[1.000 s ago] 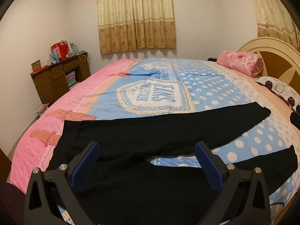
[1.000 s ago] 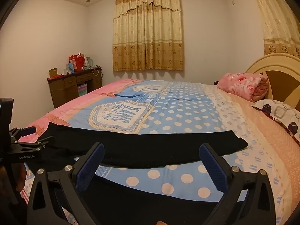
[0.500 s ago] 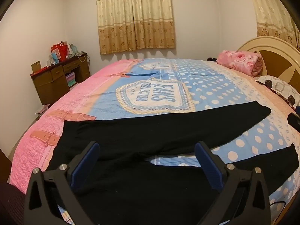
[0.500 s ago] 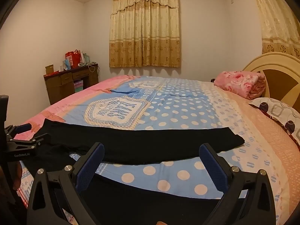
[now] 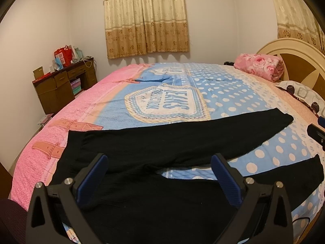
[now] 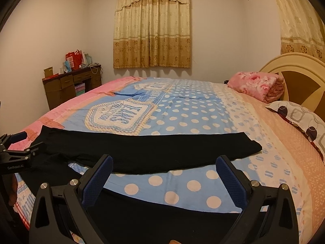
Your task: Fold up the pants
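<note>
Pants (image 5: 162,142) lie flat and unfolded on the bed (image 5: 223,93), black, with the waist at the left and both legs running right. The far leg (image 6: 162,150) stretches across the polka-dot cover; the near leg (image 5: 182,203) runs along the near edge, and a wedge of cover shows between them. No fold is made yet, so in my judgement you are at the very start: bringing one leg over the other and then folding along the length are all left to do.

Your left gripper (image 5: 160,177) hangs over the crotch area with its fingers spread wide and nothing between them. Your right gripper (image 6: 162,181) hovers further right, over the gap between the legs, its fingers also spread and empty.

Much of the near leg is hidden under both gripper bodies, and its hem is cut off by the lens edge. The fabric is so dark that seams and waistband are hard to make out.
</note>
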